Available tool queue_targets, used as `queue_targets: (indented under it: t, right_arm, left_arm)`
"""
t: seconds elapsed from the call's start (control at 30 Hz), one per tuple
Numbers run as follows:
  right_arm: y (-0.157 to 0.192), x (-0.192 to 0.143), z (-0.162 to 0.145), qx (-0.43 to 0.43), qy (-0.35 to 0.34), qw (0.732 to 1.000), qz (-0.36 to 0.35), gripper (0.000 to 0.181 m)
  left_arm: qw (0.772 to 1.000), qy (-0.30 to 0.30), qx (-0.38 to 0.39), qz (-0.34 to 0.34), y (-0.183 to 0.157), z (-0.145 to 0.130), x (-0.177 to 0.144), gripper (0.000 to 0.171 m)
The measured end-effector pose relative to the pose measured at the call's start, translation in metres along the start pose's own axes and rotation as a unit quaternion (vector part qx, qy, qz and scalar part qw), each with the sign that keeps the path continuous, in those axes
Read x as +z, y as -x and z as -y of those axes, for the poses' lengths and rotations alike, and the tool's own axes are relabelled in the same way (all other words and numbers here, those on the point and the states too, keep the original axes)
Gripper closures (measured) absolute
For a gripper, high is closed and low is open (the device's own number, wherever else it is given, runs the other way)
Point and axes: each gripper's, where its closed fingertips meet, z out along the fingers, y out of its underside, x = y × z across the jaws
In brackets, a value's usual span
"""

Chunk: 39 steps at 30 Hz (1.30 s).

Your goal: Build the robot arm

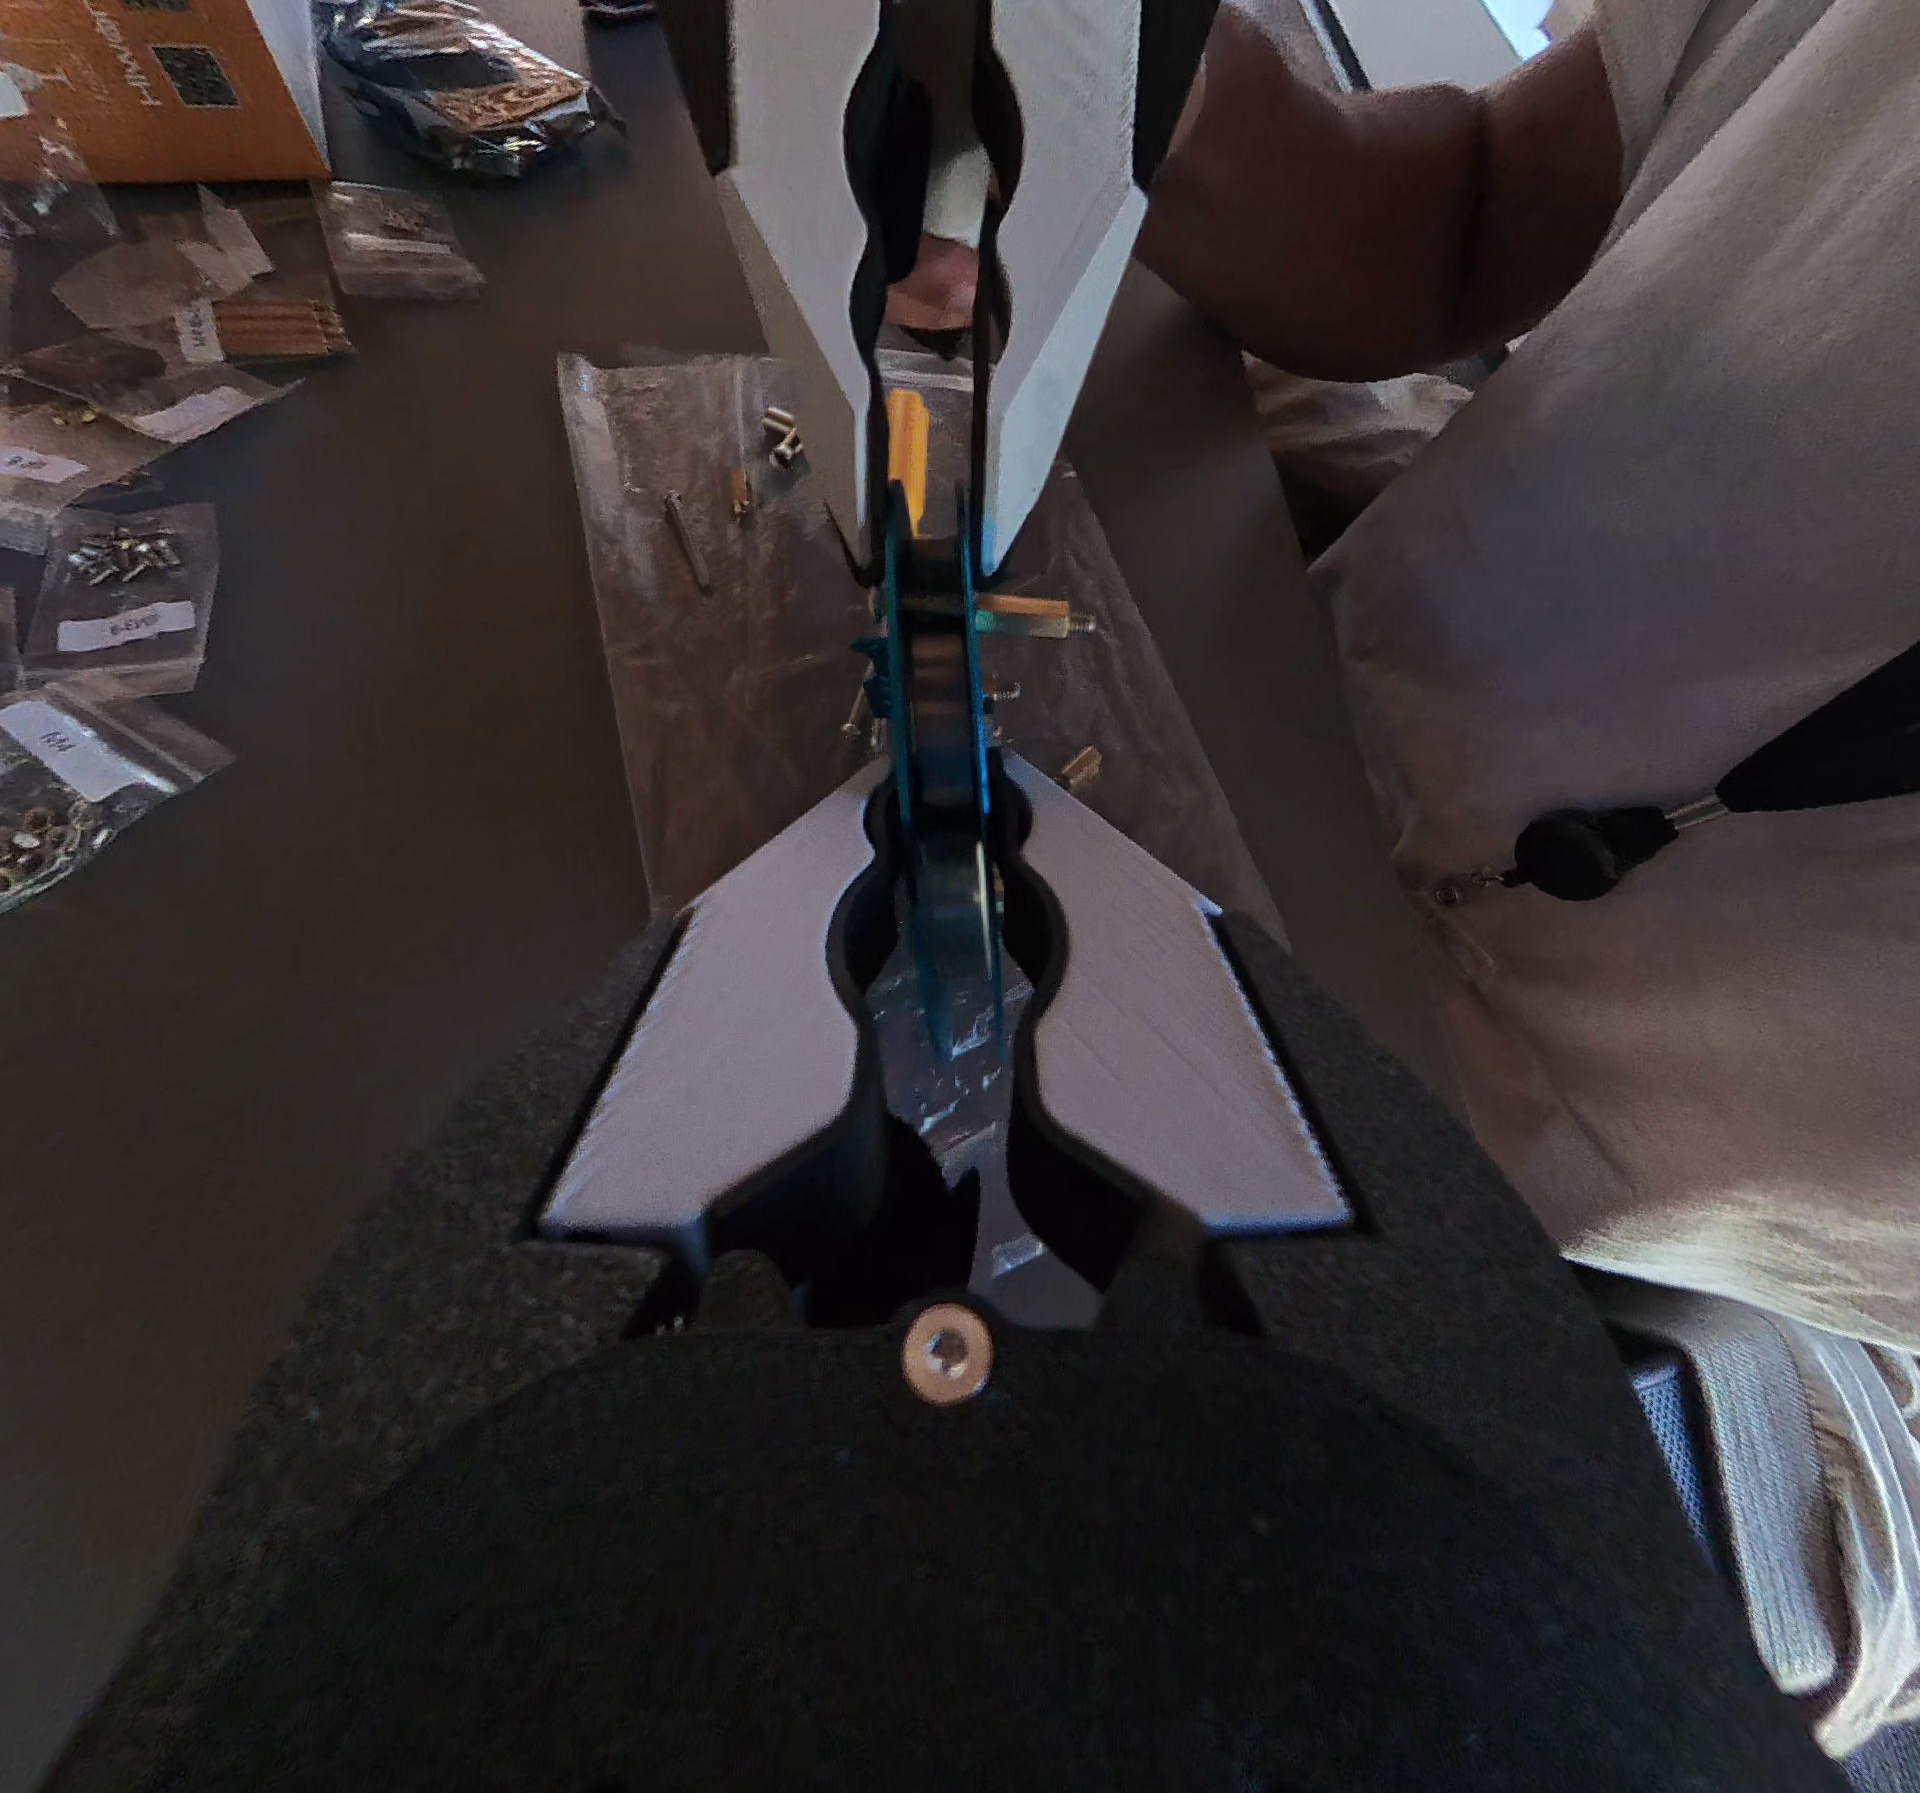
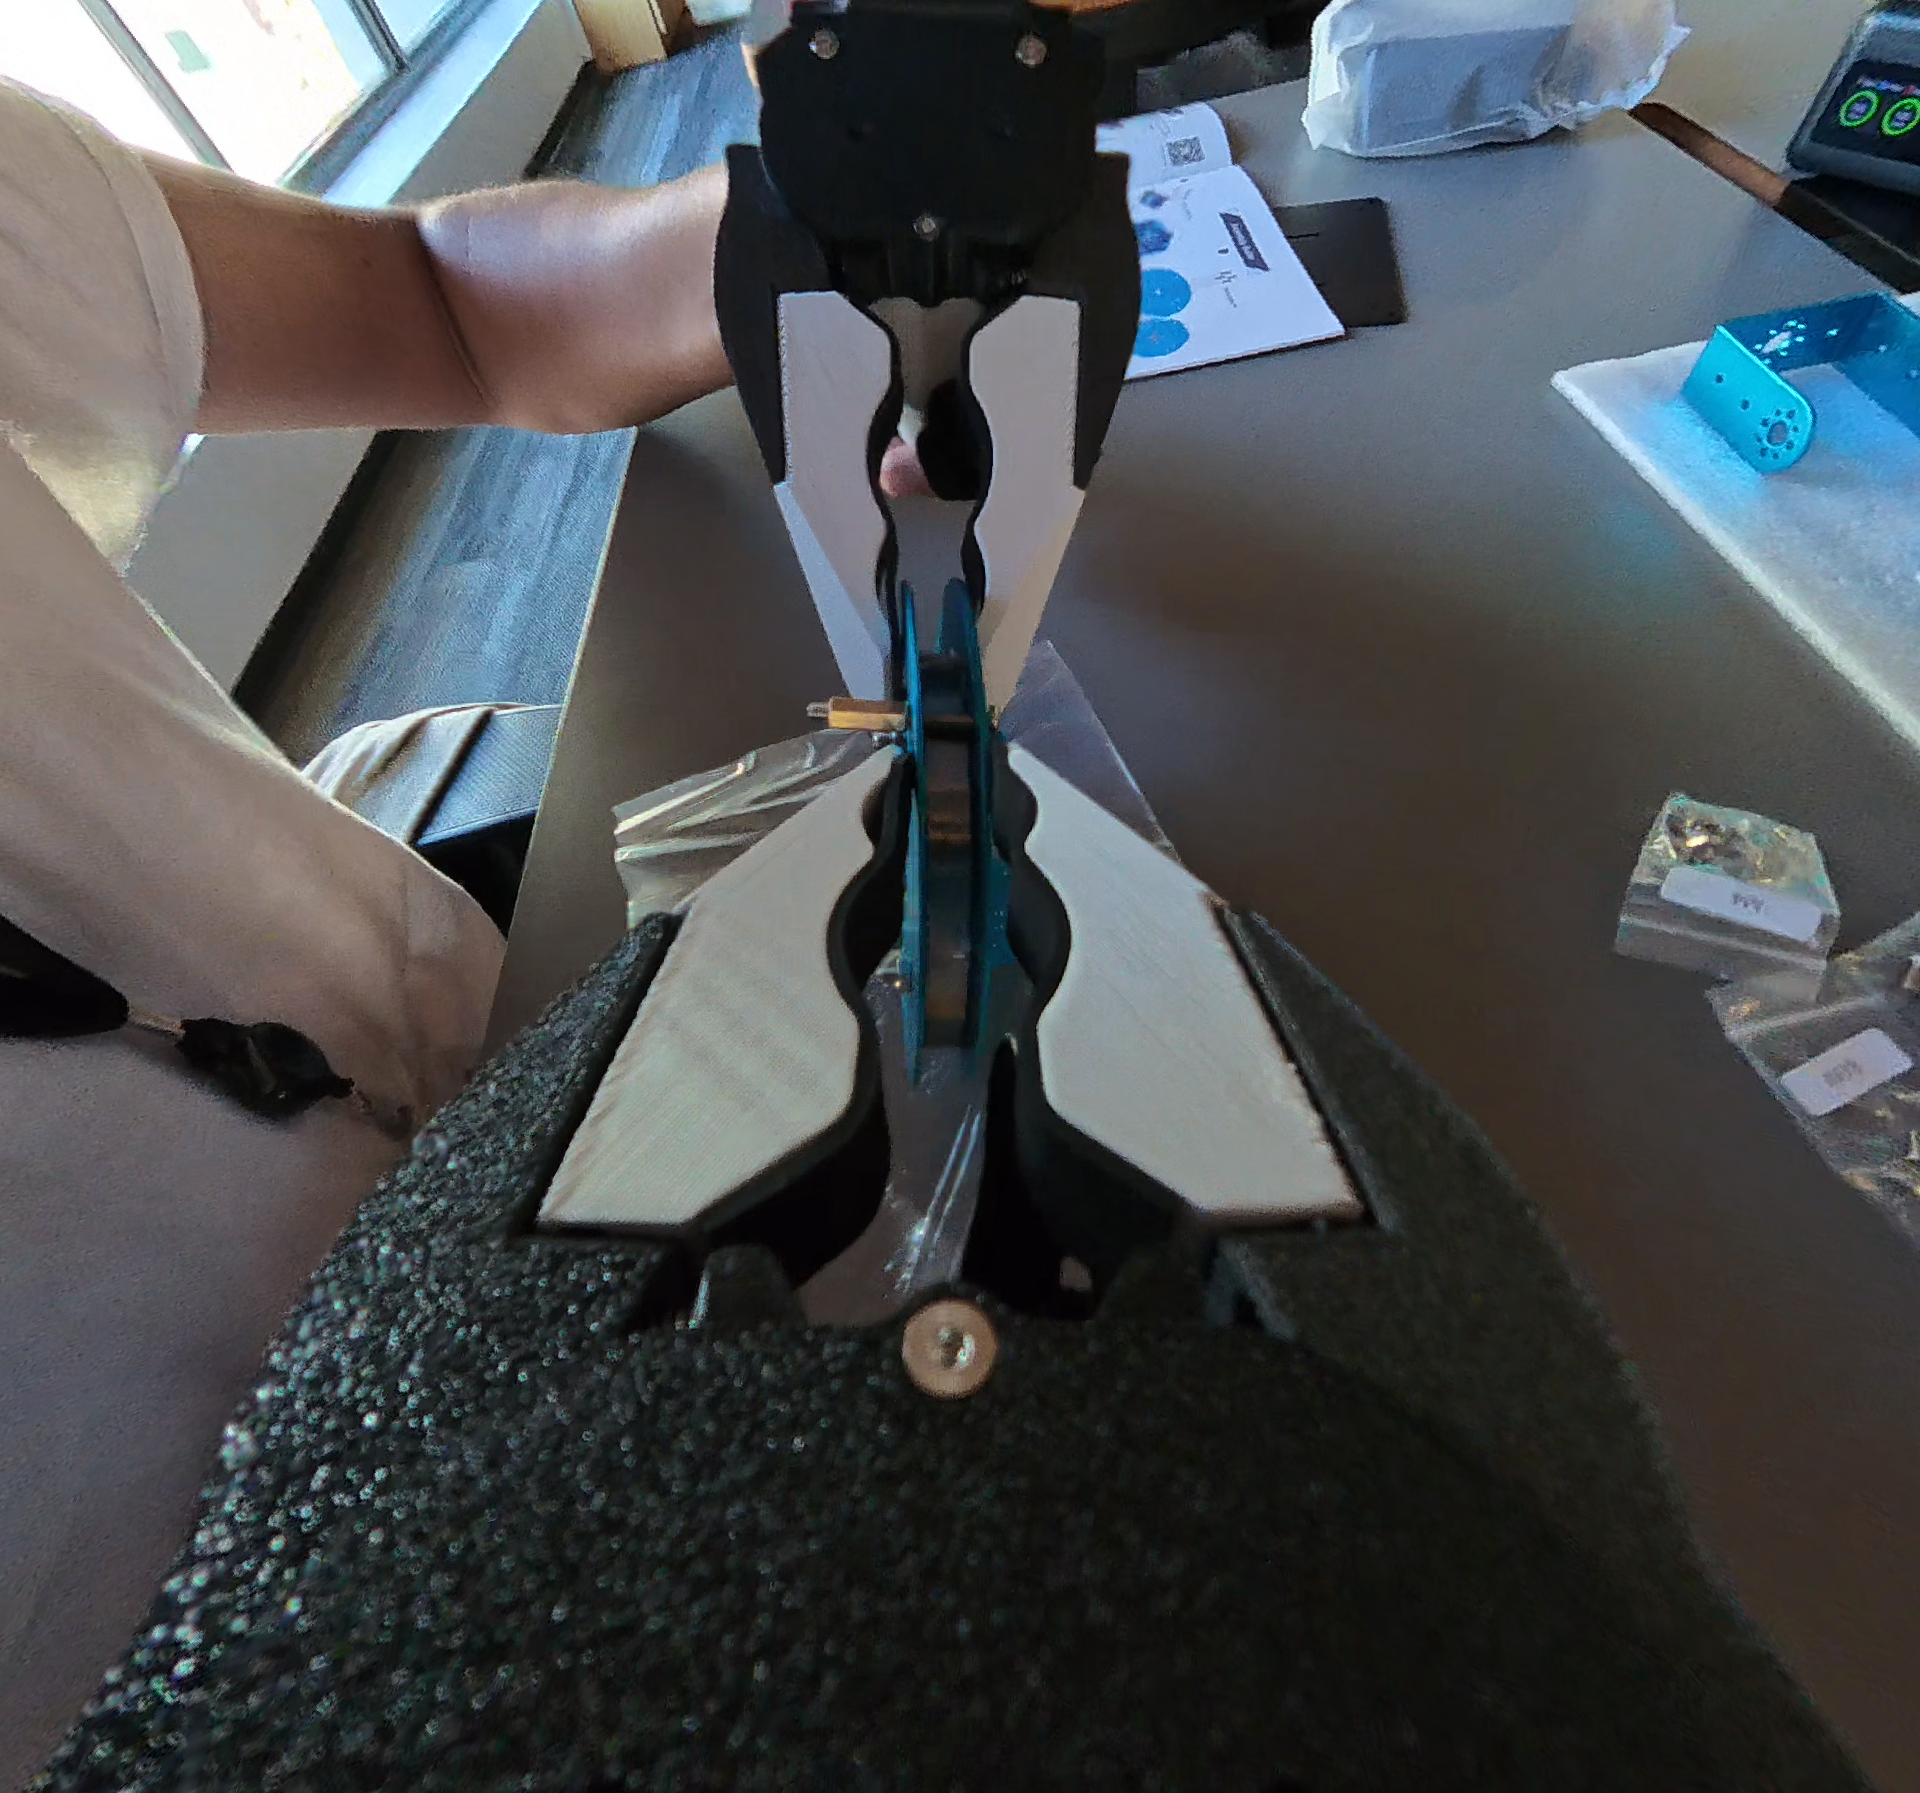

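Both the left gripper (image 1: 940,798) and right gripper (image 2: 951,787) have jaws nearly closed on opposite ends of one blue metal two-plate assembly (image 2: 943,839), held above the dark counter (image 2: 1351,704). Uneven pulling could twist it loose; its protruding brass standoff (image 2: 857,713) could snag the clear plastic bag (image 1: 727,621) below.

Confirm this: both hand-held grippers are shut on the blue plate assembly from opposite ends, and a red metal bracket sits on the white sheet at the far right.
One detail is wrong: the metal bracket on the white sheet is blue, not red, as the right wrist view shows. The left hand-held gripper and right hand-held gripper are indeed shut on the blue plate assembly from opposite ends.
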Motion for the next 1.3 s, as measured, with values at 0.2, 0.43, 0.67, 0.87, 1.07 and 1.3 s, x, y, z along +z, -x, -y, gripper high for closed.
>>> queue_targets:
  t: [0.2,0.43,0.67,0.87,1.07,1.3]
  right_arm:
    - [-0.001,0.004,-0.004,-0.055,0.028,0.997,-0.052,0.165]
    - [0.011,0.021,0.01,-0.04,0.056,0.997,0.02,0.167]
    - [0.009,0.026,0.009,-0.025,0.043,0.998,0.037,0.167]
    - [0.01,0.03,0.01,-0.008,0.026,0.998,0.056,0.167]
    - [0.003,0.03,0.01,-0.011,0.026,0.999,0.027,0.166]
    - [0.026,0.014,0.032,-0.047,-0.075,0.986,-0.139,0.158]
  left_arm:
    - [0.998,-0.015,-0.023,0.061,-0.003,-0.008,-0.012,0.16]
    - [0.997,-0.004,-0.023,0.068,-0.009,-0.003,-0.016,0.159]
    - [0.993,-0.048,-0.044,0.095,-0.008,-0.008,-0.025,0.159]
    - [0.991,-0.073,-0.036,0.104,-0.011,-0.017,-0.034,0.159]
    - [0.986,-0.075,-0.068,0.133,-0.007,-0.018,-0.036,0.159]
    - [0.939,-0.134,-0.168,0.268,-0.001,-0.013,-0.033,0.16]
